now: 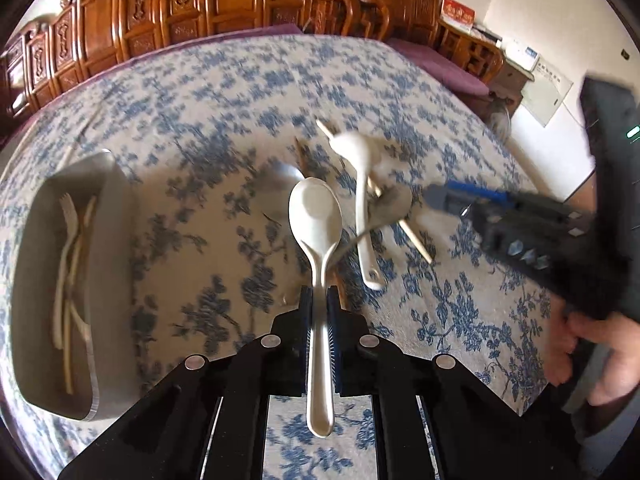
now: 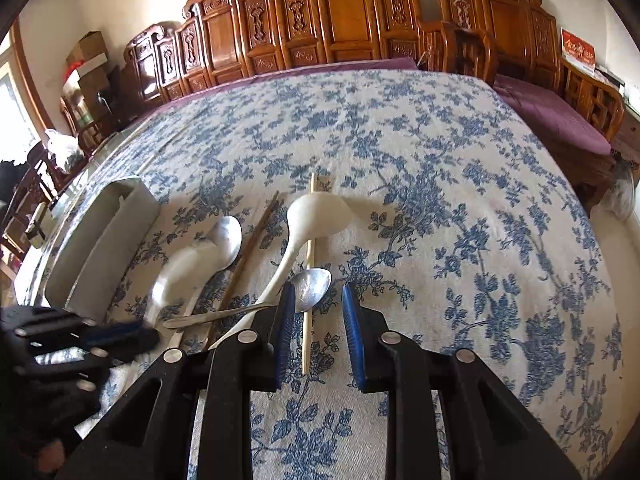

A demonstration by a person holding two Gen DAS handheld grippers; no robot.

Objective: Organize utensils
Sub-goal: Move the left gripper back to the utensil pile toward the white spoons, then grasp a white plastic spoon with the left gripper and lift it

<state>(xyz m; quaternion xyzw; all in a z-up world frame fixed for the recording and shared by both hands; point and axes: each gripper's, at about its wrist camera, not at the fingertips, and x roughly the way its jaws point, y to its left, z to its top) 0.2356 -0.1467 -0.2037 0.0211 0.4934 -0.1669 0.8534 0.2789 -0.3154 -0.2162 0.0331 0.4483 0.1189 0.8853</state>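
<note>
My left gripper point(image 1: 319, 296) is shut on the handle of a white ceramic spoon point(image 1: 316, 216), held above the table, bowl pointing away. In the right wrist view this spoon point(image 2: 188, 268) shows blurred at the left. My right gripper point(image 2: 318, 300) is open and empty, low over a metal spoon point(image 2: 310, 286) and a pale chopstick point(image 2: 307, 320). It also shows in the left wrist view point(image 1: 440, 196). A second white spoon point(image 2: 312, 216), another metal spoon point(image 2: 228, 236) and a brown chopstick point(image 2: 248, 252) lie on the cloth. A grey utensil tray point(image 1: 108, 280) at the left holds a fork and chopsticks.
The table has a blue floral cloth point(image 2: 460, 200). Carved wooden chairs point(image 2: 340, 16) line its far side and a purple-cushioned bench point(image 2: 552, 116) stands at the right. The tray also shows in the right wrist view point(image 2: 104, 240).
</note>
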